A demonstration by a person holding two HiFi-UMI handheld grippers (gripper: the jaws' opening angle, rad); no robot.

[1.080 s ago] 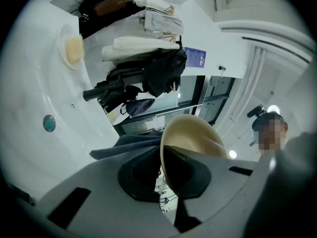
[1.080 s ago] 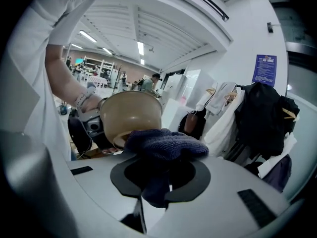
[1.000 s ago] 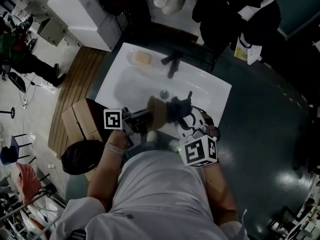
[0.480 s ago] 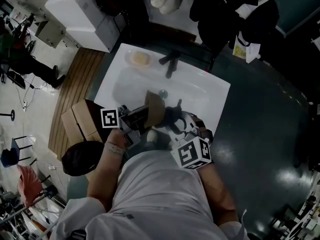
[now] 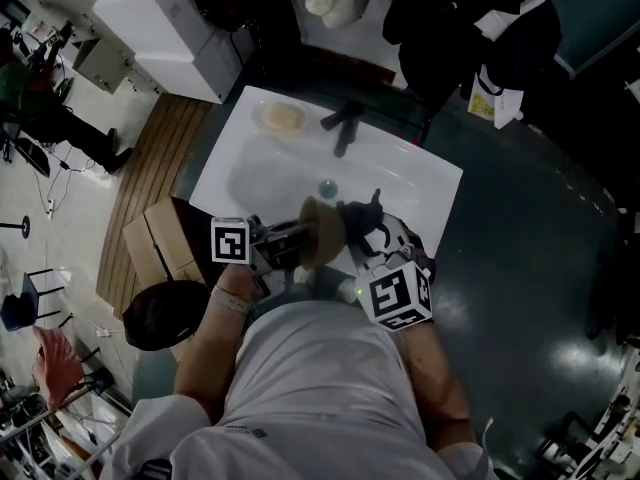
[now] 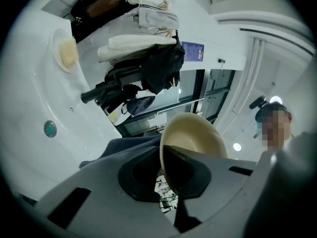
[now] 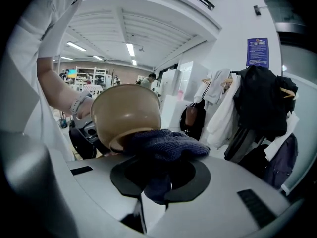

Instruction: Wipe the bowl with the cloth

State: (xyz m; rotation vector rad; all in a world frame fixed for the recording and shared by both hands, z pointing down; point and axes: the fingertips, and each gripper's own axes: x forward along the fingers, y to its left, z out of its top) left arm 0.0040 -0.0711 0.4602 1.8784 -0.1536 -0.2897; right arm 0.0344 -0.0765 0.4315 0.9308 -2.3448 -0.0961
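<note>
Two claws, both loaded. Left claw [image 6: 166, 182]: we log it clamped on the rim of the bowl [image 6: 198, 138], which is tipped sideways with its mouth toward the right claw [image 7: 158, 182]. That claw pinches the cloth [image 7: 163, 145], touching the bowl's mouth just ahead.

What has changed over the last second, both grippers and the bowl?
The right gripper, shut on the dark blue knitted cloth, swung left against the tan round bowl half a second ago and has now come back right, near its start. The bowl, clamped by its rim in the left gripper, rocked slightly with the stroke. Nothing was let go; the white sink and black faucet are unchanged.
</note>
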